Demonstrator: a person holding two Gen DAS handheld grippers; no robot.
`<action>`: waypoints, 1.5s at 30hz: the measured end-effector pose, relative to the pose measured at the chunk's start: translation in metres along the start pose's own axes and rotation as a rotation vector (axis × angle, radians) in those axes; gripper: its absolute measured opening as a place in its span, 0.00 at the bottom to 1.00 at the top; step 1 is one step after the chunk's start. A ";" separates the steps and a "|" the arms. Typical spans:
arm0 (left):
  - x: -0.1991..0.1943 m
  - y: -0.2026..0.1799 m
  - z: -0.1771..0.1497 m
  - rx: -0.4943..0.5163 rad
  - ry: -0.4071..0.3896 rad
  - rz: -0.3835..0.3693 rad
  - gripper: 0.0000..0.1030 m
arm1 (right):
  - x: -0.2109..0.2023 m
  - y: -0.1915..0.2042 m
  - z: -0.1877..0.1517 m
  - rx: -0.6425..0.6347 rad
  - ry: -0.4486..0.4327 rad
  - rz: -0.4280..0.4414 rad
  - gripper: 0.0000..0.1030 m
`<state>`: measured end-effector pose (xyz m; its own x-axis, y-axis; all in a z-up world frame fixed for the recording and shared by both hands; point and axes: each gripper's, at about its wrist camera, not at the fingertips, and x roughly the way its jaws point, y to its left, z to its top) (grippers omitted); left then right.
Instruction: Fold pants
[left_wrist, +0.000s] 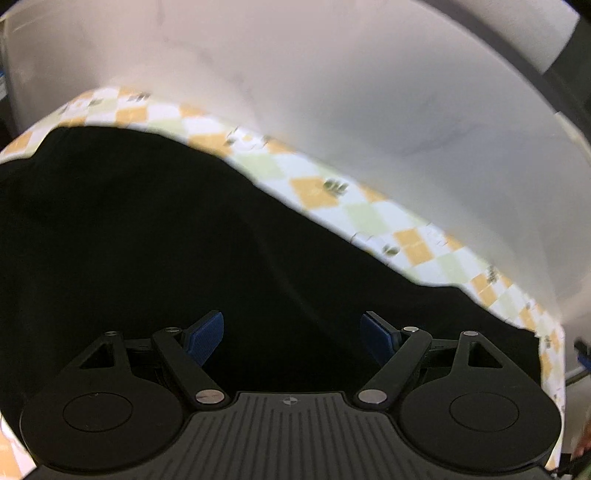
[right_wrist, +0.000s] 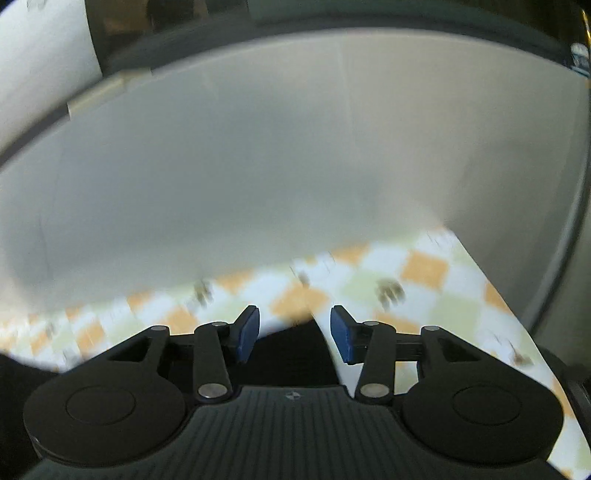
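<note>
A grey table (left_wrist: 332, 74) carries 1 checkered cloth (right_wrist: 424, 269), and on it lies 1 pair of black pants (left_wrist: 147, 221); their long axis cannot be told. The left gripper (left_wrist: 291, 332) and right gripper (right_wrist: 294, 330) hover over them, fingers spread, holding nothing.

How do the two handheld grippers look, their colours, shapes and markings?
Both look alike. The left gripper and the right gripper have black linkage bars with silver pivot pins, triangular cut-outs and round black discs on each side. The pads are blue and textured. The dark centre plate is ribbed, with a small round crosshair mark near its front edge. No cables or sleeves are visible.
</note>
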<state>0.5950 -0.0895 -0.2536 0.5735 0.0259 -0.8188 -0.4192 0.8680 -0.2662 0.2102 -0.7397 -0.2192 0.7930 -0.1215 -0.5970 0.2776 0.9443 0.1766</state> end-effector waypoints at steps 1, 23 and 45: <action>-0.001 0.010 -0.004 -0.013 0.009 0.010 0.81 | 0.000 -0.008 -0.010 0.007 0.018 -0.012 0.48; 0.049 0.053 -0.032 -0.078 0.088 0.142 0.83 | -0.008 -0.026 -0.045 0.000 0.128 -0.097 0.07; 0.042 0.049 -0.064 0.017 0.023 0.124 0.50 | -0.004 0.119 -0.010 -0.563 0.070 0.333 0.26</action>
<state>0.5533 -0.0779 -0.3332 0.5013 0.1221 -0.8566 -0.4738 0.8671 -0.1537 0.2345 -0.6233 -0.2035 0.7451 0.2067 -0.6342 -0.3177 0.9460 -0.0650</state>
